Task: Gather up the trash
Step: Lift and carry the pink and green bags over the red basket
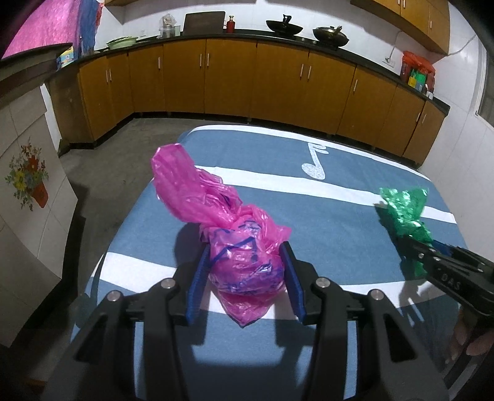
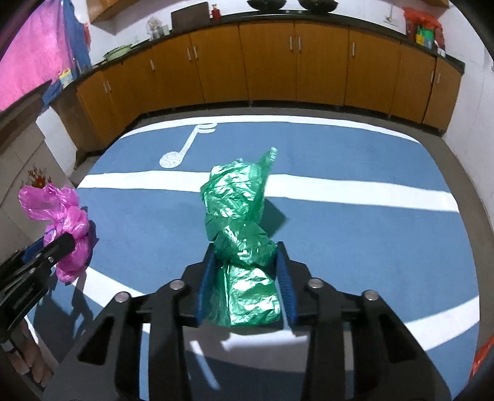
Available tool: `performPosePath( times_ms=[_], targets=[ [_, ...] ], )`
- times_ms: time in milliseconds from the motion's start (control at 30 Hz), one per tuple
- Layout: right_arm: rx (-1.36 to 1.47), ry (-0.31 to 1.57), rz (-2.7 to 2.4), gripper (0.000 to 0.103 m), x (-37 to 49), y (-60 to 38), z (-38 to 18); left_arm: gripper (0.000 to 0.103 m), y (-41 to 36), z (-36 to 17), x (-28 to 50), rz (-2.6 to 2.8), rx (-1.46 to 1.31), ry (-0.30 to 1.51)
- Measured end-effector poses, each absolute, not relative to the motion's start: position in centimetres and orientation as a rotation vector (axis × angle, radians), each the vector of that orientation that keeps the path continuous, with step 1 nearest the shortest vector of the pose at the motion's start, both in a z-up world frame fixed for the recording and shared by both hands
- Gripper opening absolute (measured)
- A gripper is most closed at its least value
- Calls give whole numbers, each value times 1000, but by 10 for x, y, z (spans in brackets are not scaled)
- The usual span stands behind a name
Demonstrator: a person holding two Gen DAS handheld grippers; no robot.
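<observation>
A knotted pink plastic bag (image 1: pixel 216 209) sits on the blue, white-striped cloth (image 1: pixel 339 222), near its left edge. My left gripper (image 1: pixel 245 248) is shut on the bag's bulging lower part, with both blue pads pressed into it. A twisted green plastic bag (image 2: pixel 237 197) stands upright mid-cloth, and my right gripper (image 2: pixel 245 246) is shut around its lower half. Each wrist view shows the other side: the green bag (image 1: pixel 404 206) with the right gripper (image 1: pixel 410 243) at far right, and the pink bag (image 2: pixel 68 228) with the left gripper (image 2: pixel 66 242) at far left.
A white music note (image 2: pixel 182 148) marks the cloth's far part. Beyond a strip of grey floor (image 1: pixel 148 129), brown cabinets (image 2: pixel 268 64) line the back under a dark counter holding woks (image 1: pixel 284 27) and jars. A tiled wall with a flower picture (image 1: pixel 27 172) stands close on the left.
</observation>
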State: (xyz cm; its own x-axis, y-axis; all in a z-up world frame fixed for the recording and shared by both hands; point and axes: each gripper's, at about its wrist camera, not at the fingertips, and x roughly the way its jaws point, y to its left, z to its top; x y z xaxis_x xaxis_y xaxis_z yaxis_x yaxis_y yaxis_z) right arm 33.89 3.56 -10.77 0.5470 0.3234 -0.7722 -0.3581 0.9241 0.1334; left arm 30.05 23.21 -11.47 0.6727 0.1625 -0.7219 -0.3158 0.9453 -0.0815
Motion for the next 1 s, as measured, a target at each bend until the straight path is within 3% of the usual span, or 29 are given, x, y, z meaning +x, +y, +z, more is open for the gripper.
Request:
performPosePath(
  times_ms=[467,1000],
  targets=[
    [83,878,272,36,269,-67,-88,43,169,-94,280,143,-171,763],
    [142,733,143,36,199,-139,-26,43,84,-43,241,-29,-79,671]
  ],
)
